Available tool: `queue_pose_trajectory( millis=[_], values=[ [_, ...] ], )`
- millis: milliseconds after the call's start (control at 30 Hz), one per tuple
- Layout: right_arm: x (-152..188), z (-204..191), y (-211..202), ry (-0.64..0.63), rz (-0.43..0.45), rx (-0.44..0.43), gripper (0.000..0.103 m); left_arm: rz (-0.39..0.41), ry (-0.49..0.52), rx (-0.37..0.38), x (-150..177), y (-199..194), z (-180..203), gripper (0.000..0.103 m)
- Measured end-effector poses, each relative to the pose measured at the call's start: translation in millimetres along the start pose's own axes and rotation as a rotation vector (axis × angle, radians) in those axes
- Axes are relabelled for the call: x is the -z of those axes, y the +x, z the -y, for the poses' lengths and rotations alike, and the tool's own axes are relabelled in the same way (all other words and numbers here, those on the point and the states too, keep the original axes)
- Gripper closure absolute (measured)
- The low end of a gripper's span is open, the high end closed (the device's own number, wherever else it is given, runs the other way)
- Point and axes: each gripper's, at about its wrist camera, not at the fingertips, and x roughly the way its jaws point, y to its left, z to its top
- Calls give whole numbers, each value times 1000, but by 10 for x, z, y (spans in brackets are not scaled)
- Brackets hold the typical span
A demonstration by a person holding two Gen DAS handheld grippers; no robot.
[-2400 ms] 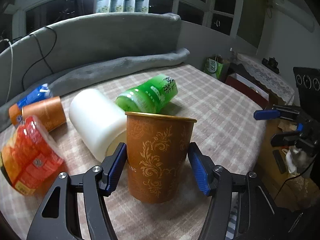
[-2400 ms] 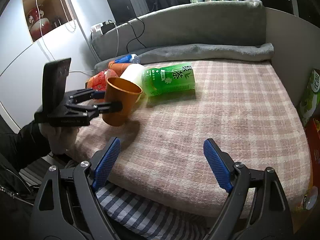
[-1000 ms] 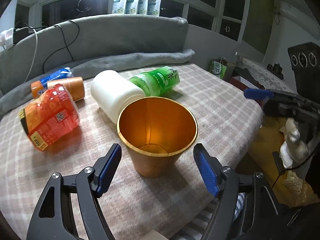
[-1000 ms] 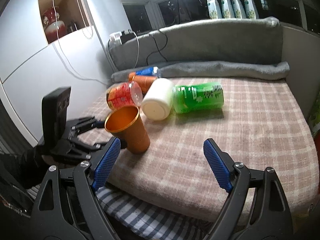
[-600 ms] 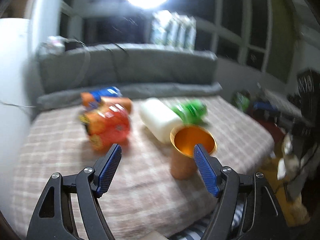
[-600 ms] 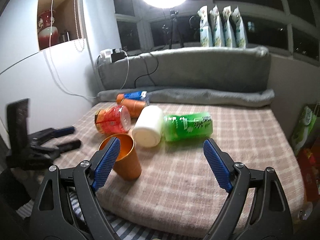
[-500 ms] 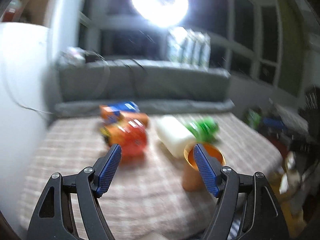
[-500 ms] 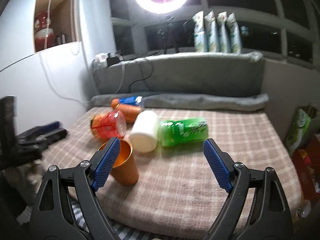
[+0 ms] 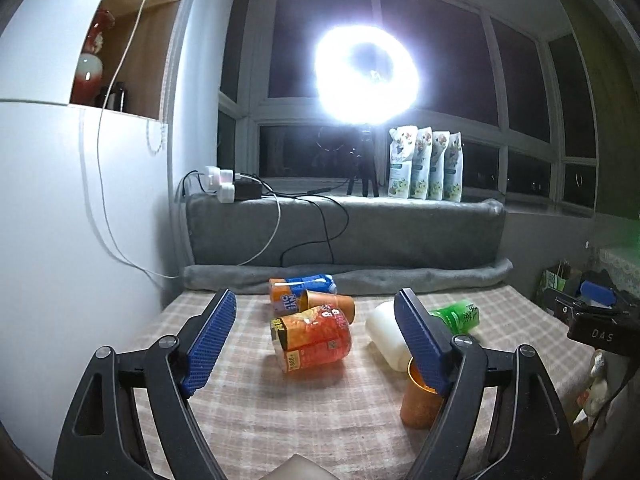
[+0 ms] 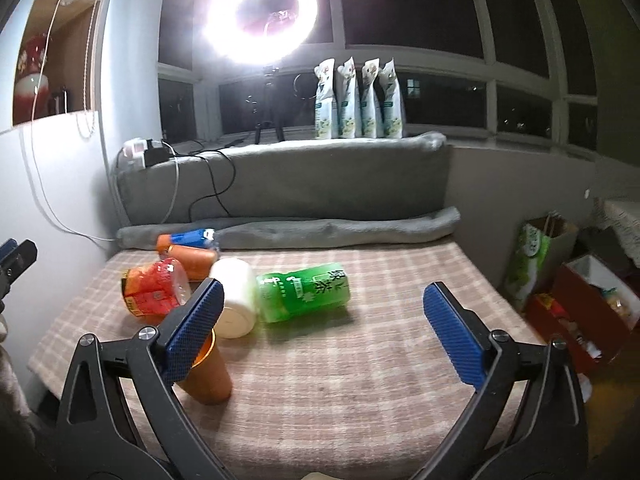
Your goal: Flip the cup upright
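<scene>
The left gripper [image 9: 316, 338] has its jaws spread wide and holds nothing; it stays above the near part of the checked cloth [image 9: 248, 416]. Its right blue pad [image 9: 420, 346] covers a part of the rim of the orange cup [image 9: 418, 404], so the mouth is seen only partly. The cup stands upright, mouth up, on the cloth near the front edge, outside the jaws and to their right. The right gripper [image 10: 320, 330] is also wide open and empty. In its view the left blue pad [image 10: 192, 330] hides much of the orange cup [image 10: 210, 376], and only the lower body and a piece of the rim are visible.

Behind the cup a white cylinder [image 10: 236, 298] lies on its side, very close to the cup; if they touch, I cannot tell. Just beside it lies a green bottle [image 10: 304, 292], also on its side. More to the left there is a red-orange packaged jar [image 9: 312, 338], tipped over, and behind it another orange cup [image 9: 328, 306] lying down, with a blue and orange pack [image 9: 300, 286] partly hidden behind. The labels are too blurred to read well.

The cloth is free on the right half and along the front, near the green bottle. The back is closed by a grey rolled blanket [image 10: 332, 228] and a grey cushion [image 10: 300, 176]. The ring light [image 10: 262, 8] shines very strong and washes out the window around it.
</scene>
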Motion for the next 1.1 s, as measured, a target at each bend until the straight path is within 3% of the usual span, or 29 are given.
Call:
queue_pose_trajectory(
  millis=[1100],
  values=[
    [-112,-70,-80,-6,44,47,1,2,-52,-6,-42,-22,21,21]
  ],
)
